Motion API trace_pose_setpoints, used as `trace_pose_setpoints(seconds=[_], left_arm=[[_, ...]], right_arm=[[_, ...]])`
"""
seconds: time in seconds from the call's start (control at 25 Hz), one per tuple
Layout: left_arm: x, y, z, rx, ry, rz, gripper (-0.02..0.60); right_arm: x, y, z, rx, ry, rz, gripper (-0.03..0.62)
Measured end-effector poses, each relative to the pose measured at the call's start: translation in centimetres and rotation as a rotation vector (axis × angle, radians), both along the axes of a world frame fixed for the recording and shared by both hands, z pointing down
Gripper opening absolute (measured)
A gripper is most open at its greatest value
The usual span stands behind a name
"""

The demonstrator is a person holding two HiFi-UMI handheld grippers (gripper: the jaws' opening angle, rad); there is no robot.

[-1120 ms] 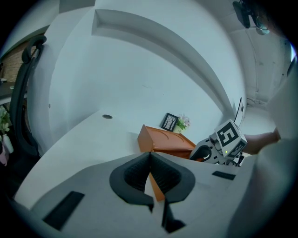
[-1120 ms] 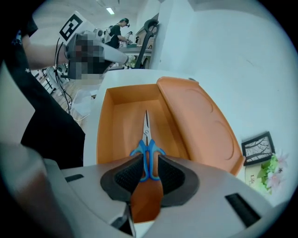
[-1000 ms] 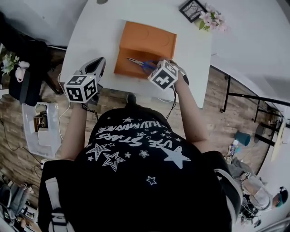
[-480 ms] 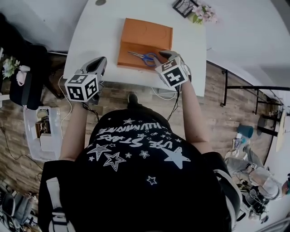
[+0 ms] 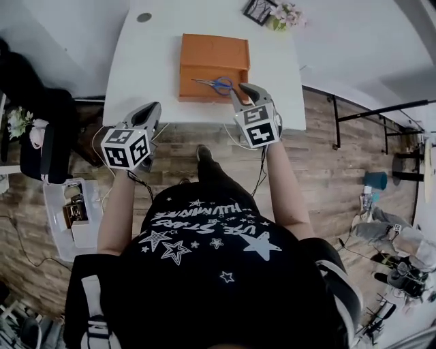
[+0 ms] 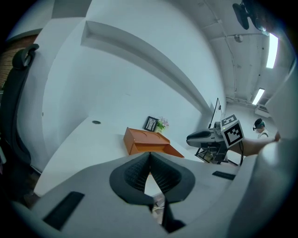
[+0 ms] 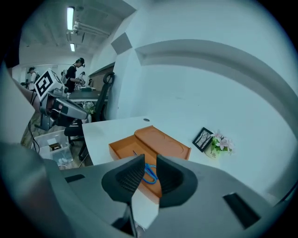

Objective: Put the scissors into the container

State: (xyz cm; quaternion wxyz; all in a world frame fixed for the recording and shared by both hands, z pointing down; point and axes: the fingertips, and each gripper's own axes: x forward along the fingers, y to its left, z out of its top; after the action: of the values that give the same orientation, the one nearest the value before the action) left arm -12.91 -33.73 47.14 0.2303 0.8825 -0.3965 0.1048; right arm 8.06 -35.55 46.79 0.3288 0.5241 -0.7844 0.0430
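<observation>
The scissors (image 5: 214,84), with blue handles, lie inside the open orange container (image 5: 213,51) on the white table (image 5: 150,61). My right gripper (image 5: 241,90) hovers just off the container's near right corner. It is open by a narrow gap with nothing in it. In the right gripper view the scissors (image 7: 149,174) show through the gap of my right gripper (image 7: 149,160), lying in the container (image 7: 160,139). My left gripper (image 5: 152,110) is held at the table's near edge, left of the container. In the left gripper view my left gripper (image 6: 150,160) is shut and empty.
A framed picture (image 5: 257,9) and a small pot of flowers (image 5: 287,13) stand at the table's far right corner. A black chair (image 5: 41,129) and a clear plastic box (image 5: 71,211) are on the wooden floor to the left.
My right gripper has drawn back from over the scissors' handles toward the table's near edge. The scissors stay lying in the container. The left gripper has hardly moved.
</observation>
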Motion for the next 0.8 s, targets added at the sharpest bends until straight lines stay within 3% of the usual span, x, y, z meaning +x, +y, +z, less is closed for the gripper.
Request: trace_pose_setpoints(seconds=[0.32,0.8], left_arm=[[-0.3,2.8,-0.4,-0.012,0.022,0.055,0.02],[1.4,5.8,-1.1,0.003,0.02,0.069,0.019]], right_arm=[[-0.1,4.7,-1.9,0.049,-0.097,0.133,0.071],[0.0,7.5,-2.3,0.078,-0.141,0.154,0.055]])
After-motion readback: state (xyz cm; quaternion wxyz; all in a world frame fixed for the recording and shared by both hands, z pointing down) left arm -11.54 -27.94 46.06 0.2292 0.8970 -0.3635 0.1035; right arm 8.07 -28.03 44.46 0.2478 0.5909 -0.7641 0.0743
